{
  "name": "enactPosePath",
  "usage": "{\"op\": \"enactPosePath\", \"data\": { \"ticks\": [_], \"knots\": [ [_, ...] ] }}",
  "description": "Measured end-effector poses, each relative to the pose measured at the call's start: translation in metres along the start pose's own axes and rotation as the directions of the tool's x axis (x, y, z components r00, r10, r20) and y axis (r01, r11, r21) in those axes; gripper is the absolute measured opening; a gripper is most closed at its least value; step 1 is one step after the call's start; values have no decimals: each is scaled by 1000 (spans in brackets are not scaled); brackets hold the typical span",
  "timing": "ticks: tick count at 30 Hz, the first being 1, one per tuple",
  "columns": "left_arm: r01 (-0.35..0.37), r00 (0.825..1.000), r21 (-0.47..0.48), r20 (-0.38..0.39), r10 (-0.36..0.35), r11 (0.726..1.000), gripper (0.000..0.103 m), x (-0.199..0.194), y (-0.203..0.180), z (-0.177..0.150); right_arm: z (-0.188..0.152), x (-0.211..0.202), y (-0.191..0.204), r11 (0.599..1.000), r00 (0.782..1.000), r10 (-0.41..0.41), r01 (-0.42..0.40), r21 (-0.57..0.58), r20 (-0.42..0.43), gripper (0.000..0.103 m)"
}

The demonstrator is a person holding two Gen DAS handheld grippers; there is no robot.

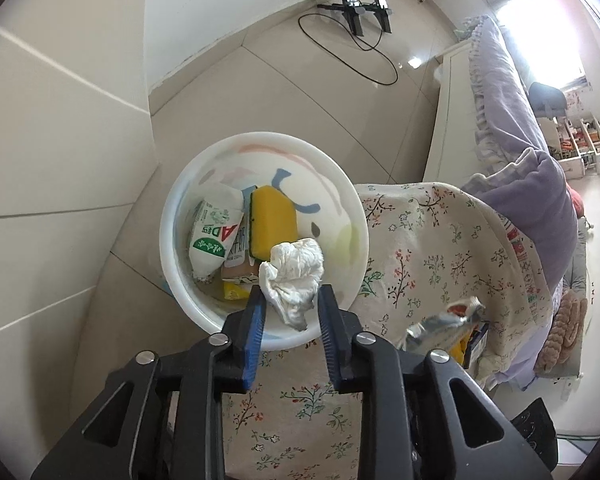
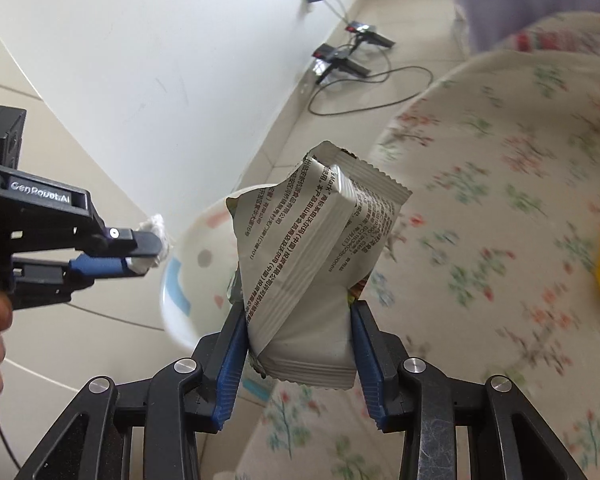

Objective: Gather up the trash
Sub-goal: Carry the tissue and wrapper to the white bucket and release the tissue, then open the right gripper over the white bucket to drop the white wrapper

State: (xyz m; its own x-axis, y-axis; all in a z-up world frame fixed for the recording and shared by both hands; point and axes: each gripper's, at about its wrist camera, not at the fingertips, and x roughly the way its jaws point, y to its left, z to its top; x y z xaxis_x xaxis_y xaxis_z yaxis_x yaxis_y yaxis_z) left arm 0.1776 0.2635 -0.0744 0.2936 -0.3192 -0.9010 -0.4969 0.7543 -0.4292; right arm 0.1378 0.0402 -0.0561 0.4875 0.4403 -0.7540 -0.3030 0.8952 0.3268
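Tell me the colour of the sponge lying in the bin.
Yellow, with a dark green scrubbing edge: the sponge shows best in the left wrist view.

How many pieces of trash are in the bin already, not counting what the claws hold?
4 visible in the white bin: a green-and-white milk pouch, a yellow sponge, a brown carton and a yellow scrap. More may lie hidden underneath.

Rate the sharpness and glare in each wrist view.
Left wrist view: sharp on the tissue and bin; the window is blown out white, and straight lines bow with fisheye. Right wrist view: the wrapper is crisp, but the floral cloth and bin are smeared by motion blur.
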Motion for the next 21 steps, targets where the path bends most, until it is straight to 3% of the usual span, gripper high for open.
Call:
{"op": "enactPosePath", "data": {
  "ticks": [2, 4, 13, 17, 21],
  "knots": [
    [-2, 1000, -21, 10, 2, 1000, 51, -1, 1, 1, 9, 15, 6, 999, 1000, -17, 17, -30, -15, 45],
    [1, 999, -39, 43, 0, 999, 57, -8, 1, 2, 17, 27, 8, 997, 999, -45, 44, -56, -21, 45],
    [60, 984, -84, 171, -45, 995, 57, -54, 4, 4, 30, 73, 34, 980, 997, -57, 45, -196, -54, 47],
    [55, 984, -85, 176, -40, 995, 57, -56, 2, 4, 29, 95, 50, 970, 995, -23, -1, -242, -94, 61],
    [70, 986, -93, 159, -54, 993, 57, -53, 0, 4, 25, 97, 46, 977, 994, 5, -28, -211, -108, 70]
  ]
}}
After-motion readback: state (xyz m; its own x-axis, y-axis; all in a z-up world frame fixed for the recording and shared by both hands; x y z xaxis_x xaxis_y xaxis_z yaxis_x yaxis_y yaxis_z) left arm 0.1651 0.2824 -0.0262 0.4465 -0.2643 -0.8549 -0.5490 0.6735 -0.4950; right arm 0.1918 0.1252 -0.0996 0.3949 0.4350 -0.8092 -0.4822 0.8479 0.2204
